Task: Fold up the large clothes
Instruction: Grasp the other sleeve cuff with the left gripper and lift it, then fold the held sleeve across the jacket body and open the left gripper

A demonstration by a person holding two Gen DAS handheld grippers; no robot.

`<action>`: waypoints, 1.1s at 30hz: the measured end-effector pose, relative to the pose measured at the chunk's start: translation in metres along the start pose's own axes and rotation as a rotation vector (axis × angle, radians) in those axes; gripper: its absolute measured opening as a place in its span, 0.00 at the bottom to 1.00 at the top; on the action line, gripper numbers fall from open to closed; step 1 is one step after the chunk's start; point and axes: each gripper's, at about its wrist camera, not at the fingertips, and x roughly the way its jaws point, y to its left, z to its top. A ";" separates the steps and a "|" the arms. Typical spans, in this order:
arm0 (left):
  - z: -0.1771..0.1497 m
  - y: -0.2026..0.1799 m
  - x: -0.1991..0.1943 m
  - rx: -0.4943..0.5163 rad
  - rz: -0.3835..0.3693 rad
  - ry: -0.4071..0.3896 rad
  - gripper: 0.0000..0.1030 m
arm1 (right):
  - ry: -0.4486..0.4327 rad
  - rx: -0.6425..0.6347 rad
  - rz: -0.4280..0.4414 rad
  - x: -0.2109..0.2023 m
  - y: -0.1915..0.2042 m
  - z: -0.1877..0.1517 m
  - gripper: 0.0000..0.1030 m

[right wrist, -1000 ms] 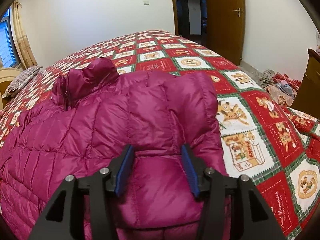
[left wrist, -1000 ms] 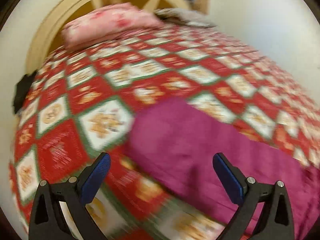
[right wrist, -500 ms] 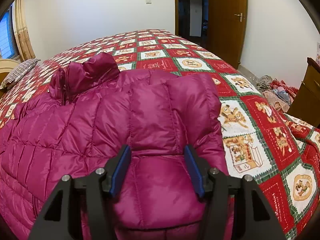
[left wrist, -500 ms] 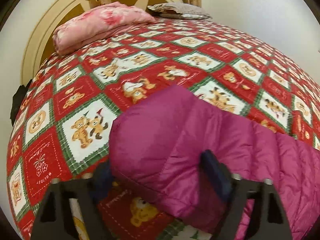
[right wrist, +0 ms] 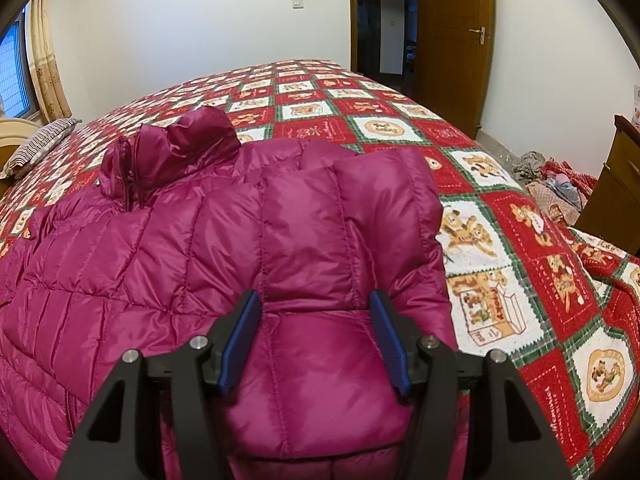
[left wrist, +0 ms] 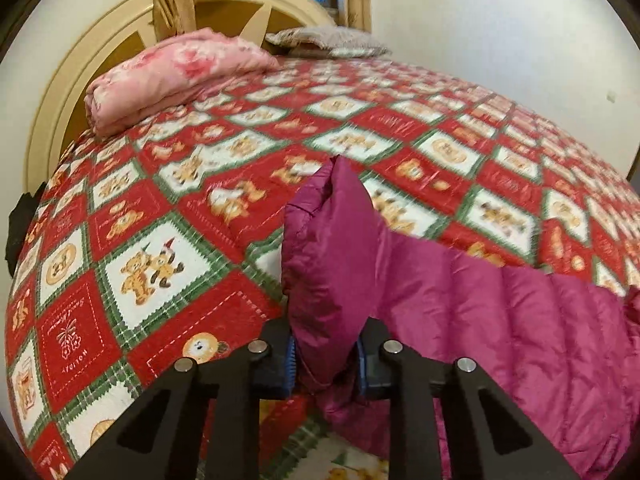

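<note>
Left hand-held gripper point(left wrist: 325, 364) newly clamped on jacket point(left wrist: 460, 304)

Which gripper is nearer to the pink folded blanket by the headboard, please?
Left. The left gripper, clamping the jacket, faces the pink blanket across the quilt; the right gripper faces away toward the door.

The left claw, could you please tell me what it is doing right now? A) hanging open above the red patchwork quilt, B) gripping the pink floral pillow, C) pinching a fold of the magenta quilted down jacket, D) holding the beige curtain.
C: in the left wrist view the left claw has its blue pads pressed against a raised fold of the magenta quilted down jacket.
</note>
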 end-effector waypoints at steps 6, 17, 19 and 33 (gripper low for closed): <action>0.010 -0.042 -0.050 0.092 -0.090 -0.131 0.21 | -0.003 0.005 0.004 -0.001 -0.001 0.001 0.58; -0.003 -0.178 -0.200 0.339 -0.503 -0.356 0.21 | -0.005 0.009 0.005 -0.001 -0.001 0.000 0.58; -0.013 -0.202 -0.219 0.382 -0.586 -0.359 0.21 | -0.006 0.011 0.008 -0.001 -0.001 0.000 0.58; -0.138 -0.327 -0.238 0.651 -0.775 -0.217 0.21 | -0.015 0.038 0.035 0.000 -0.006 -0.001 0.58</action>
